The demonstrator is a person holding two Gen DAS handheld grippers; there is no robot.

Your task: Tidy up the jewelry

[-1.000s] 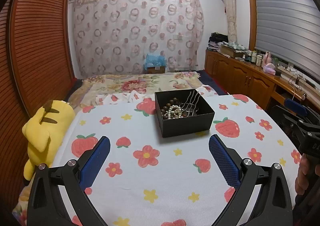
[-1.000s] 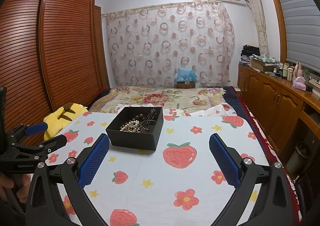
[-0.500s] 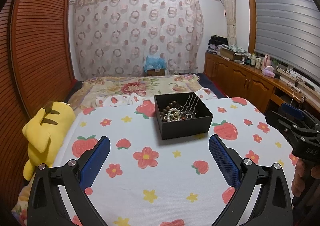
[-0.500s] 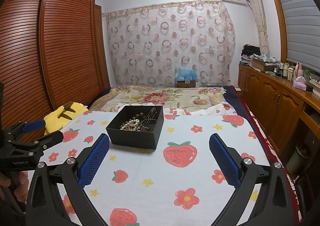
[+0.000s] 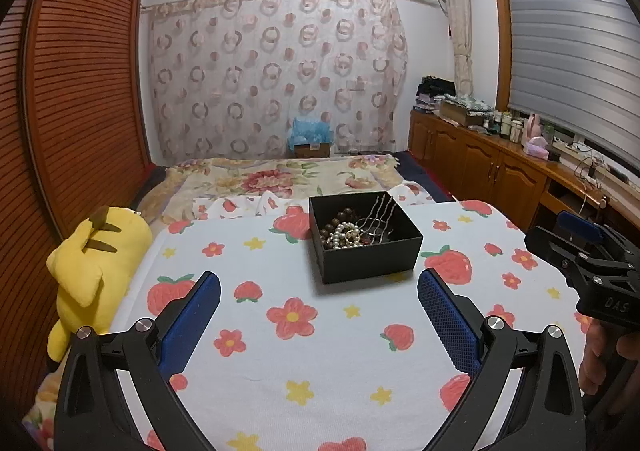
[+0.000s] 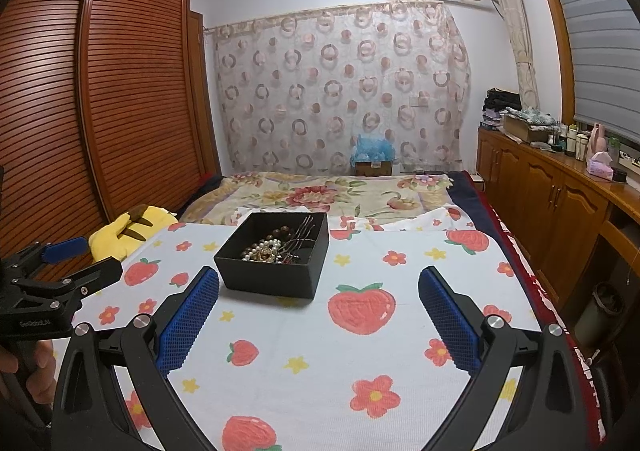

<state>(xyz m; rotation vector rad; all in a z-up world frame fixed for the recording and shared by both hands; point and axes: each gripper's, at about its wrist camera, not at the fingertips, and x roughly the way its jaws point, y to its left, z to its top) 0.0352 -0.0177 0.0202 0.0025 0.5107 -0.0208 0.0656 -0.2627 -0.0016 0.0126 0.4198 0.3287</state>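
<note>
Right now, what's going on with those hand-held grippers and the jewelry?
Left hand-held gripper open, empty. Right hand-held gripper open, empty. Jewelry heaped in black box on bedspread, untouched. Path ahead unobstructed.

Both grippers, left gripper (image 5: pixel 319 309) and right gripper (image 6: pixel 319 305), have matte black angular frames with silver round screws, textured blue pads (image 5: pixel 448 321), white lettering on the body, and bare-skinned hands (image 6: pixel 34 369) on the handles.

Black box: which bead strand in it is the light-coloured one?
The pearl strand, white and lying mid-box in the black box. The other beaded strand, nearer the far-left corner, is dark brown. The metal hairpins are not beaded.
</note>
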